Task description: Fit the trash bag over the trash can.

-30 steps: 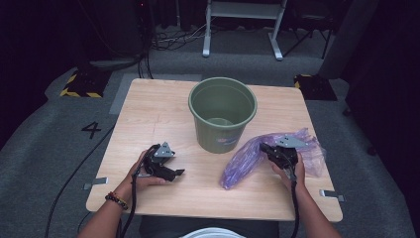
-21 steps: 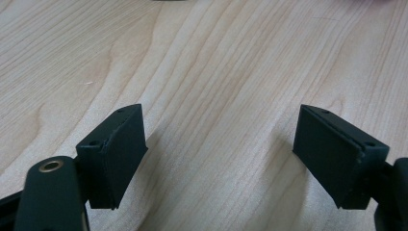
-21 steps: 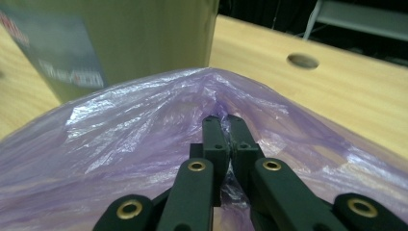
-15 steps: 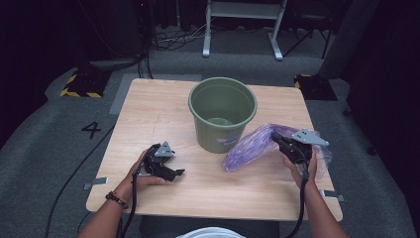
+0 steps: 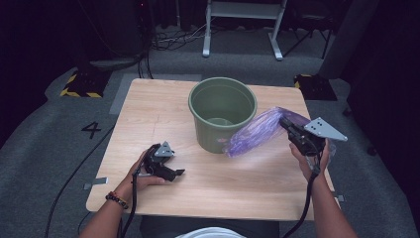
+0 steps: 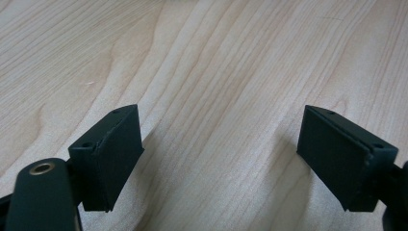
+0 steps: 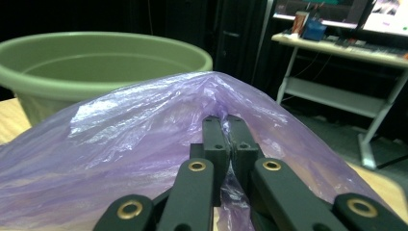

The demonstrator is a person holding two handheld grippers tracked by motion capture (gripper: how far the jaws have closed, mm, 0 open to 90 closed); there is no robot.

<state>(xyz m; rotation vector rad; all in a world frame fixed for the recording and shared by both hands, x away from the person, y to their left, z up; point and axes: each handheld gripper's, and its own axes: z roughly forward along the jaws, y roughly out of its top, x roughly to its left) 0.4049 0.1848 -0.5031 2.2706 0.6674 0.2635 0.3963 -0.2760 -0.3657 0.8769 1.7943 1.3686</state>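
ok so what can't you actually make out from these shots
- Bottom of the green bucket: in the high view its own wall hides part of the floor, and it is too dim to tell if anything lies inside.
- Purple plastic bag: whether it holds anything; crumpled film and blur in the high view.
- Right hand-held gripper: the pinched bag edge is hidden between the shut jaws.
- Left hand-held gripper: the bucket lies outside its close view.

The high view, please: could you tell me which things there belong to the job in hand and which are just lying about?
In the job:
- purple plastic bag, pinched in the right tool
- green bucket beside it
- left tool, open, resting on the table

Lying about:
- cables on the floor
- metal stand behind the table
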